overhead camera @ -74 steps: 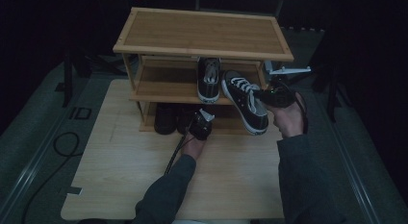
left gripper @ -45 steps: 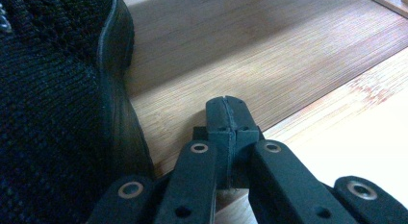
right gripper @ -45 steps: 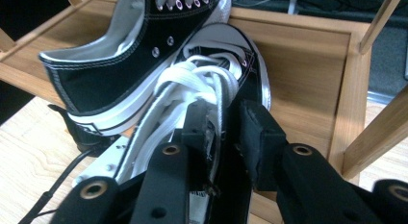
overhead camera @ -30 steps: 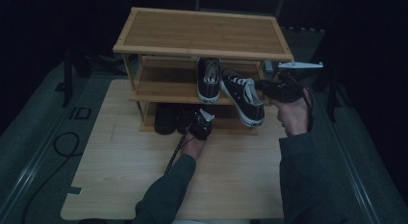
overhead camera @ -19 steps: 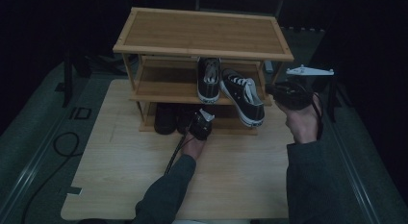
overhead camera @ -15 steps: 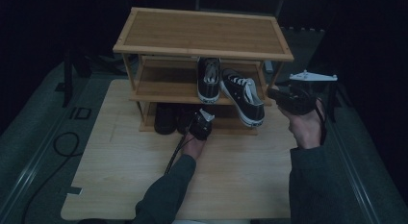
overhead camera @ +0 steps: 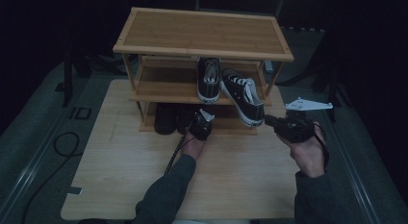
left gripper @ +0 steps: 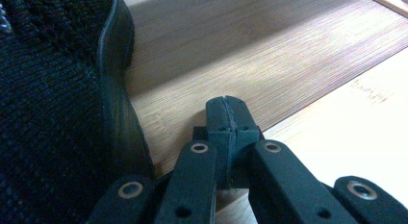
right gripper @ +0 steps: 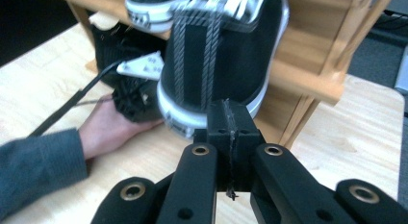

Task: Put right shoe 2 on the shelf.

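Observation:
Two black-and-white sneakers rest on the middle shelf of a wooden shoe rack. One sneaker points straight in. The other sneaker lies at an angle, its heel hanging over the shelf's front edge. My right gripper is shut and empty, just right of and below that heel, apart from it; its jaws are pressed together. My left gripper is shut and empty at the bottom shelf's front edge, beside a black knit shoe.
Dark shoes fill the left of the bottom shelf. The rack stands at the far end of a light wooden table. A cable trails from the left gripper along the forearm. Dark floor with a cord lies to the left.
My right gripper has drawn back from the angled sneaker's heel, moving right, down and toward the person. The sneaker stays on the shelf. The left gripper has not moved.

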{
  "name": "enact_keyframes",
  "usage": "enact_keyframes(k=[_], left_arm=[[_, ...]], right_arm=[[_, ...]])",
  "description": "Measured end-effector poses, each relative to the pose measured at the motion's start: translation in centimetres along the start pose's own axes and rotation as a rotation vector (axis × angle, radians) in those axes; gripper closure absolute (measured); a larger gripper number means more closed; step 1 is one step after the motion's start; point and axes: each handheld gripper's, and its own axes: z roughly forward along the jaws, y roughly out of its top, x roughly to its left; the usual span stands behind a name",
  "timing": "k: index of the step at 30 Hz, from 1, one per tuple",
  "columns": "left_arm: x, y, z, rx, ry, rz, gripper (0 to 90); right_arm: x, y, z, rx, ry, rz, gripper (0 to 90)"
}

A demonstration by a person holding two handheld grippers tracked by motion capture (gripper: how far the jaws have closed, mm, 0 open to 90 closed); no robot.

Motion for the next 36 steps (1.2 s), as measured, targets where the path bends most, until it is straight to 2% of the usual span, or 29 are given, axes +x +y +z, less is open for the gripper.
enact_keyframes(k=[6,16,36], left_arm=[[0.0,0.0,0.0,0.000,0.000,-0.001,90.0],[0.0,0.0,0.0,0.000,0.000,-0.001,90.0],[-0.1,0.0,0.0,-0.003,0.008,-0.011,90.0]], right_arm=[[0.6,-0.9,0.5,0.024,0.012,-0.012,89.9],[1.0,-0.9,0.7,0.024,0.006,-0.019,90.0],[3.4,1.0,3.4,-0.002,0.121,-0.041,90.0]])
